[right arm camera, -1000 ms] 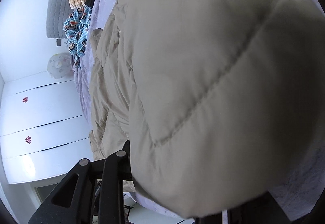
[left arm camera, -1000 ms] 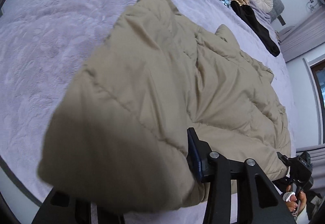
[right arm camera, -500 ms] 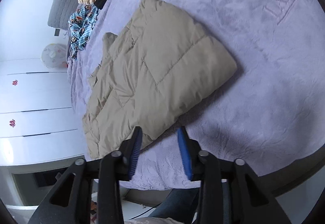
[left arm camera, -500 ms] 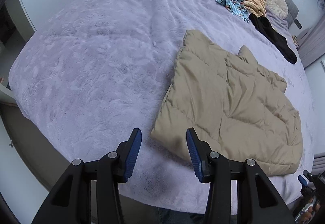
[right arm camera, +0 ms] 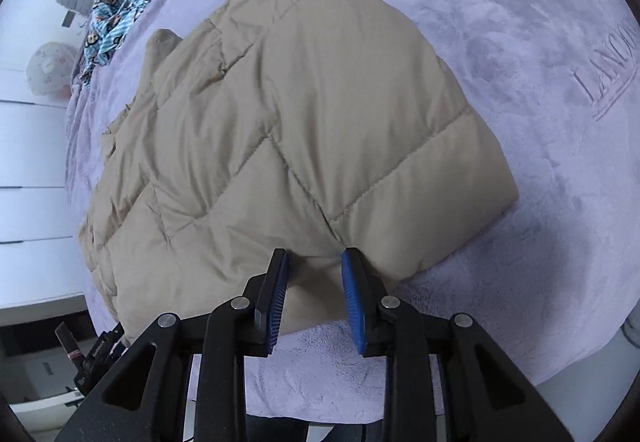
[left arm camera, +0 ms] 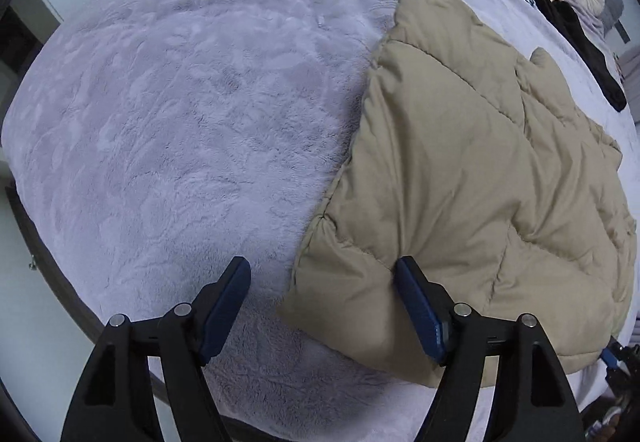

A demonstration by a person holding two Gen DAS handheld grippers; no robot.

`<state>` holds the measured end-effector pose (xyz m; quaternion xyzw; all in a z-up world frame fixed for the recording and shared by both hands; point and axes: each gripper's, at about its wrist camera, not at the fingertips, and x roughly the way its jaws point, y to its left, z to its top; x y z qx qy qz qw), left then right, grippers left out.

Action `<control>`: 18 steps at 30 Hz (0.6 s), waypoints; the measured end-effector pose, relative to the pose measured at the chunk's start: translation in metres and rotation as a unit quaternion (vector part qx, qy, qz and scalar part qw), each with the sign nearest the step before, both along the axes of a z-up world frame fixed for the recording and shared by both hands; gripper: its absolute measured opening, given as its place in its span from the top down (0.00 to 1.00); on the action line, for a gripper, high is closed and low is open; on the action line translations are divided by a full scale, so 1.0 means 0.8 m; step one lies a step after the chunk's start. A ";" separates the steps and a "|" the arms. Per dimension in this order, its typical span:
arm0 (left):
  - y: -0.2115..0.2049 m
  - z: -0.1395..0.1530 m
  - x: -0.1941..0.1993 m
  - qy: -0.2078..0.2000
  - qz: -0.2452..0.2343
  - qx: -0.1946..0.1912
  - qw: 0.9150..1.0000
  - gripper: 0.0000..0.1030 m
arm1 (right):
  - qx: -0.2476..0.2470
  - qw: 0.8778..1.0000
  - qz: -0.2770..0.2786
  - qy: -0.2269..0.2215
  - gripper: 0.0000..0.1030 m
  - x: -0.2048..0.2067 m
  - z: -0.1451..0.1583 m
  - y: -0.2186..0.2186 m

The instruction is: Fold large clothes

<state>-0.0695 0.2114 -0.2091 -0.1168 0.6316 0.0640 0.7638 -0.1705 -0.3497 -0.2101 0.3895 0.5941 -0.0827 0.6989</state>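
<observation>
Bed [left arm camera: 168,129]: wide bare lilac plush to the left of the folded tan puffer jacket [left arm camera: 472,169], which runs lengthwise away toward the headboard clutter. Near hem sits at both tongs. Right tongs [right arm camera: 314,278] spread, straddling the hem bulge, nearer to a grip; left tongs [left arm camera: 320,282] spread wide at the near-left corner (one finger touching fabric).

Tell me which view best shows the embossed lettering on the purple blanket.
The right wrist view. The embossed lettering shows at its right edge, on the purple blanket beyond the beige puffer jacket, though the frame cuts it off. The left wrist view shows blanket and jacket, but no lettering.
</observation>
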 end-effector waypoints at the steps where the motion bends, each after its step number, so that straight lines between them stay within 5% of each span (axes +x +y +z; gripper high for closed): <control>1: -0.001 0.007 -0.002 -0.002 -0.003 0.007 1.000 0.26 | 0.003 1.000 -0.003 0.001 0.70 -0.001 0.002 -0.001; 10: -0.046 0.073 -0.018 -0.051 -0.080 0.025 0.995 0.26 | 0.002 1.000 0.022 -0.018 0.69 0.004 0.045 0.013; 14: -0.070 0.101 -0.022 -0.067 -0.105 0.019 0.992 0.26 | -0.008 0.998 0.046 -0.041 0.57 0.012 0.067 0.024; 16: -0.082 0.112 -0.023 -0.077 -0.108 0.019 0.991 0.00 | -0.012 0.997 0.054 -0.050 0.56 0.016 0.076 0.029; 18: -0.094 0.124 -0.030 -0.092 -0.106 0.020 0.990 0.00 | -0.012 0.997 0.059 -0.056 0.50 0.016 0.081 0.030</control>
